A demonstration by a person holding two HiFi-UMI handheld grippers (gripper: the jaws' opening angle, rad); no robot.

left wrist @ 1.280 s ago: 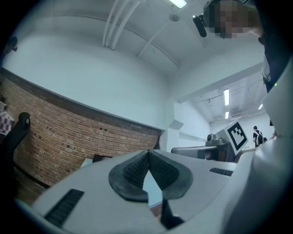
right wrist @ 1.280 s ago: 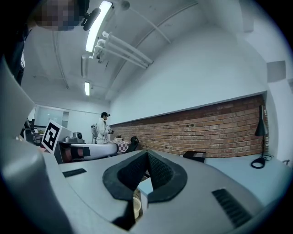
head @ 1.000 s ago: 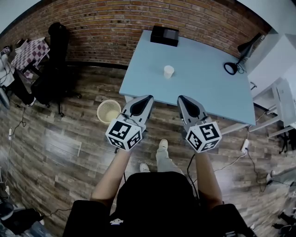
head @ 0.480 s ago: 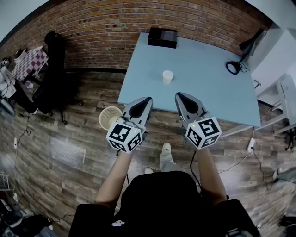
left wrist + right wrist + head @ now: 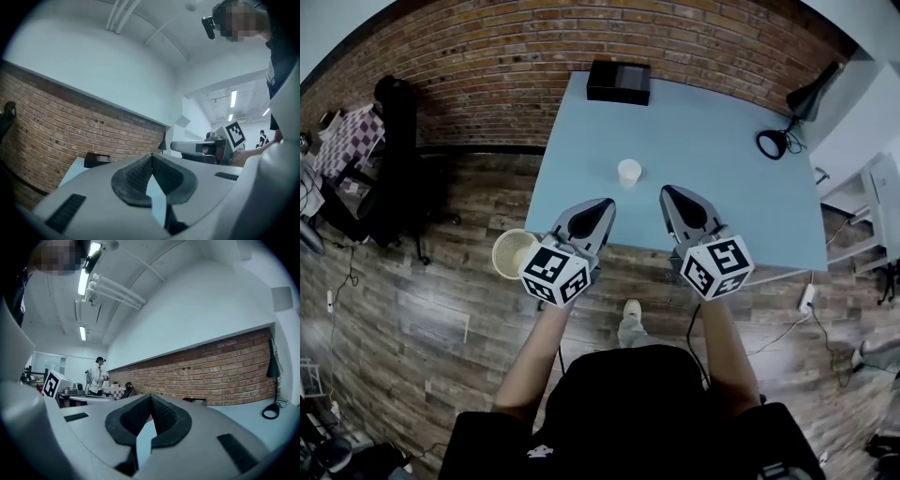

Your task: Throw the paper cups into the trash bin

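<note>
Pale trash bin sits on the wood floor, just off the blue table's left front corner. Left gripper is pinched fully closed with nothing in it, tip over the table's near edge. The lone paper cup stands upright on the table, a bit beyond and between both tips. Right gripper is closed tight too, empty. Black desk lamp is far right.

A pale blue surface against a brick wall

A black box sits at the far edge of the surface, by the brick wall; a black desk lamp stands at its right corner. A dark chair stands on the wood floor.
</note>
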